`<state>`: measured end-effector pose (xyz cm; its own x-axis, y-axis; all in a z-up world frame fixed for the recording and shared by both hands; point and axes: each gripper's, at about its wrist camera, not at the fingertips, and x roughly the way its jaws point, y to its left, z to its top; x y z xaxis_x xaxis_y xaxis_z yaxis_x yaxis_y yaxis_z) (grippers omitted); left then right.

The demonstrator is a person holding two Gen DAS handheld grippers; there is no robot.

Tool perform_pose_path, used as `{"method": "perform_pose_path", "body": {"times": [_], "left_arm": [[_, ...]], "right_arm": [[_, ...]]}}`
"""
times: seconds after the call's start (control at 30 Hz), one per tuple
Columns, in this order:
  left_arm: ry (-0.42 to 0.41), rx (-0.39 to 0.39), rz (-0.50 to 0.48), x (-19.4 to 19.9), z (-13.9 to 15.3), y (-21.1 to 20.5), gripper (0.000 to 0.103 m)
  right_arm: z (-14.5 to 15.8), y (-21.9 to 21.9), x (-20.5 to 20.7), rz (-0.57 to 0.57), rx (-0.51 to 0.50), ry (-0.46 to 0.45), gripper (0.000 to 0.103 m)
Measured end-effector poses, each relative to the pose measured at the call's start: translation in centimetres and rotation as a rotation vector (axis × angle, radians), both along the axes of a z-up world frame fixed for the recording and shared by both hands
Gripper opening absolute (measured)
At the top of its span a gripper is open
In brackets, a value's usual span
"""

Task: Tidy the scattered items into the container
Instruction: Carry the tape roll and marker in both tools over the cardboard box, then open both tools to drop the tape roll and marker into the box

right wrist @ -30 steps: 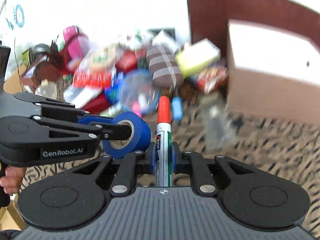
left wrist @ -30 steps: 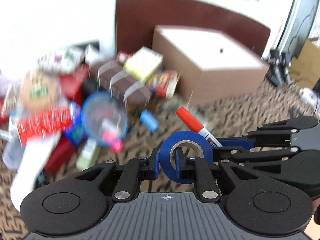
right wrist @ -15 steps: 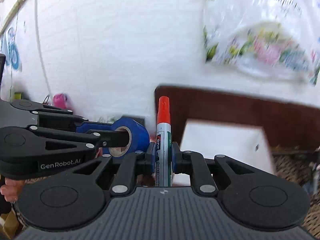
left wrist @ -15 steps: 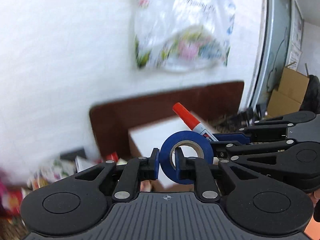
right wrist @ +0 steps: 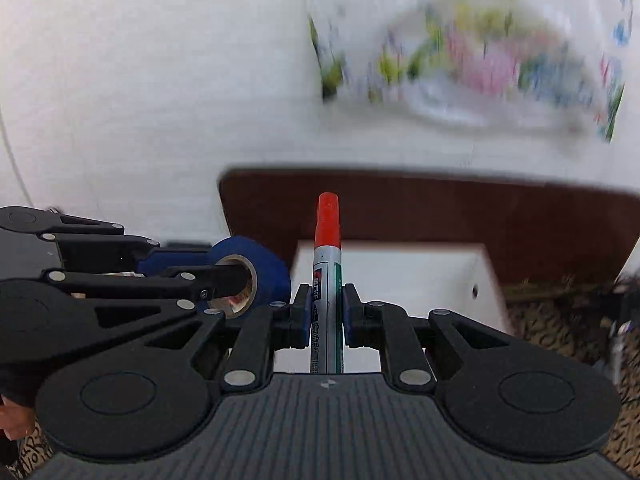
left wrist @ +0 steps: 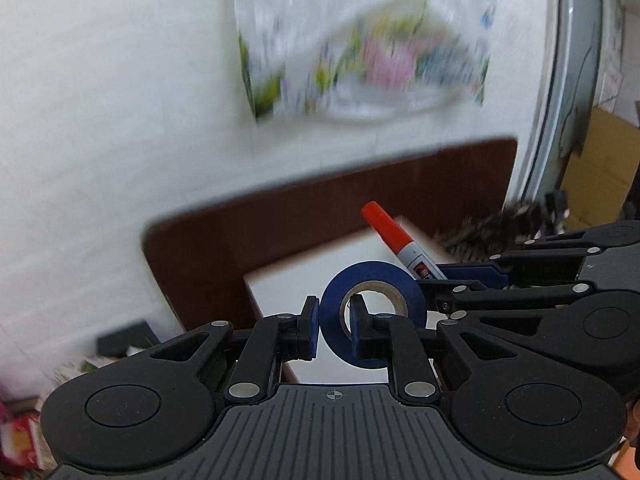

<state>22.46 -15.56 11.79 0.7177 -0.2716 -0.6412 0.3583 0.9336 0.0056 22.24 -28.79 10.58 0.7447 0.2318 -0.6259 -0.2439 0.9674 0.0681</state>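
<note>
- The left gripper pinches the wall of a blue roll of tape, one finger outside, one through its core.
- The right gripper is clamped on a silver marker with a red cap, cap pointing forward.
- Both are held side by side above a white open box with brown cardboard sides, standing on patterned carpet before a dark brown board.

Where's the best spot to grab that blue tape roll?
Pinch the blue tape roll through its wall: one finger inside the hole, one outside, coming edge-on. The left gripper holds it that way, since the ring's wall is thin and the roll itself wide.
</note>
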Motion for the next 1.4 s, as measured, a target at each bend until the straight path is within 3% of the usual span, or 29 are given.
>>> {"method": "perform_pose_path", "body": {"times": [0.13,0.33,0.63,0.73,0.8,0.83,0.87,0.93,0.97,1.03,1.07,1.1,1.17,1.4], "left_arm": [[0.102,-0.004,-0.001,5.3,-5.6,-0.5,0.011],[0.195,0.014,0.0,11.3,-11.5,-1.4,0.012],[0.265,0.052,0.019,17.1,-17.5,-1.7,0.013],[0.259,0.064,0.008,18.2,-18.4,-1.9,0.019],[0.249,0.077,0.002,18.6,-18.7,-2.0,0.034],[0.245,0.092,-0.005,18.5,-18.9,-2.2,0.035],[0.238,0.123,-0.011,18.2,-18.9,-2.6,0.035],[0.223,0.19,-0.039,17.4,-18.8,-3.4,0.036],[0.21,0.206,-0.049,16.9,-18.7,-3.8,0.039],[0.182,0.221,-0.047,16.2,-18.5,-4.2,0.048],[0.166,0.23,-0.039,15.8,-18.3,-4.4,0.056],[0.15,0.247,-0.015,15.5,-18.1,-4.6,0.073],[0.096,0.272,0.04,14.8,-17.3,-4.4,0.085],[0.033,0.235,0.064,12.5,-13.5,-3.0,0.1]], "right_arm": [[-4.5,-1.3,4.5,-0.021,0.014,0.089,0.018],[-10.4,-2.7,10.4,-0.044,0.033,0.2,0.018],[-16.0,-2.9,15.5,-0.049,0.012,0.293,0.018],[-17.2,-3.3,17.1,-0.076,0.037,0.317,0.018],[-17.9,-3.7,17.7,-0.094,0.05,0.324,0.02],[-18.3,-3.7,17.9,-0.109,0.041,0.325,0.029],[-18.6,-3.8,18.0,-0.128,0.016,0.328,0.048],[-19.2,-3.9,17.9,-0.16,-0.058,0.343,0.073],[-19.3,-4.1,17.6,-0.168,-0.084,0.349,0.078],[-19.2,-4.7,16.7,-0.17,-0.093,0.336,0.078],[-19.1,-5.0,16.1,-0.177,-0.097,0.329,0.08],[-18.8,-5.2,15.7,-0.187,-0.108,0.324,0.081],[-18.0,-5.8,14.8,-0.207,-0.122,0.304,0.087],[-14.8,-6.2,10.5,-0.207,-0.099,0.244,0.093]]}}
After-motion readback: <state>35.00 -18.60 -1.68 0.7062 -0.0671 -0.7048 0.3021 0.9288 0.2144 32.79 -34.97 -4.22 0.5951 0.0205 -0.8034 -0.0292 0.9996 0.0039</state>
